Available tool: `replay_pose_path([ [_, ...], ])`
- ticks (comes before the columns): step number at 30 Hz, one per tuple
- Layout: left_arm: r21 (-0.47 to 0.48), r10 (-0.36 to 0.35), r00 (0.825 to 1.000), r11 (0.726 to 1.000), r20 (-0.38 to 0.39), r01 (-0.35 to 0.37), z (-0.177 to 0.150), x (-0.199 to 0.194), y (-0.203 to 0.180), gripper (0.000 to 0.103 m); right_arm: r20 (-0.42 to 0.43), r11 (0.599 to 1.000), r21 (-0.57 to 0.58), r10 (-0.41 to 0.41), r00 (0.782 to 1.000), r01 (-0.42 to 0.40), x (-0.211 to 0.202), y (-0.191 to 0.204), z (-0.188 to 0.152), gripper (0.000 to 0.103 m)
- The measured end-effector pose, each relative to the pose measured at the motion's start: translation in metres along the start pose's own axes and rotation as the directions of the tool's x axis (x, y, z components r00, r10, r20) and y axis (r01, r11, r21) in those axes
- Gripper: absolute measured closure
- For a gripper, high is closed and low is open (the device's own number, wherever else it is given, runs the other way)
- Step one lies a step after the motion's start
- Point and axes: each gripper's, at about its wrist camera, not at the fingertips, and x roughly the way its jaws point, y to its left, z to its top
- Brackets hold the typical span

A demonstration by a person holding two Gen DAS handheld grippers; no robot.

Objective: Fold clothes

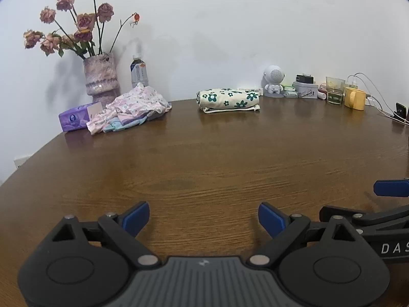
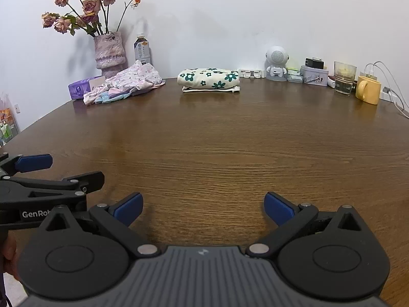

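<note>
Brown table (image 1: 204, 153) before us, our left gripper (image 1: 203, 217) and right gripper (image 2: 203, 208) both released and empty, folded floral cloth (image 1: 228, 99) beyond, only the right view shows fingers (image 2: 9, 255).

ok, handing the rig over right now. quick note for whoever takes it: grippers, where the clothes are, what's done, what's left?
Left gripper: open, empty, low over the bare wooden table.
Right gripper: open, empty, just beside the left.
Folded floral garment: at the far edge, near the wall, set in a neat stack. Looks done.
Unfolded pile: pink floral and pale blue pieces, crumpled, far left, in front of the vase and against the purple tissue pack.
Left to do: take a piece from the pile, spread it on the open table, fold, stack. I cannot tell how many pieces the pile holds.
</note>
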Motion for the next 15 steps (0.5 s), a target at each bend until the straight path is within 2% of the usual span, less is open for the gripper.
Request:
replay_pose_path([
  [7, -0.017, 0.003, 1.000, 1.000, 0.004, -0.003, -0.0058, -0.0007, 0.0021, 0.010, 0.025, 0.999, -0.026, -0.032, 0.999, 0.033, -0.0024, 0.0079, -0.0051, 0.000],
  [10, -0.032, 0.007, 1.000, 0.999, 0.014, -0.006, -0.0062, -0.0020, 0.0036, 0.006, 0.039, 0.999, -0.027, -0.040, 0.998, 0.041, -0.0049, 0.0092, -0.0052, 0.000],
  [15, -0.033, 0.019, 0.999, 0.999, 0.033, -0.017, 0.0015, 0.0031, 0.0031, 0.004, 0.054, 0.998, -0.040, -0.052, 0.997, 0.054, -0.0049, 0.0087, 0.0023, 0.000],
])
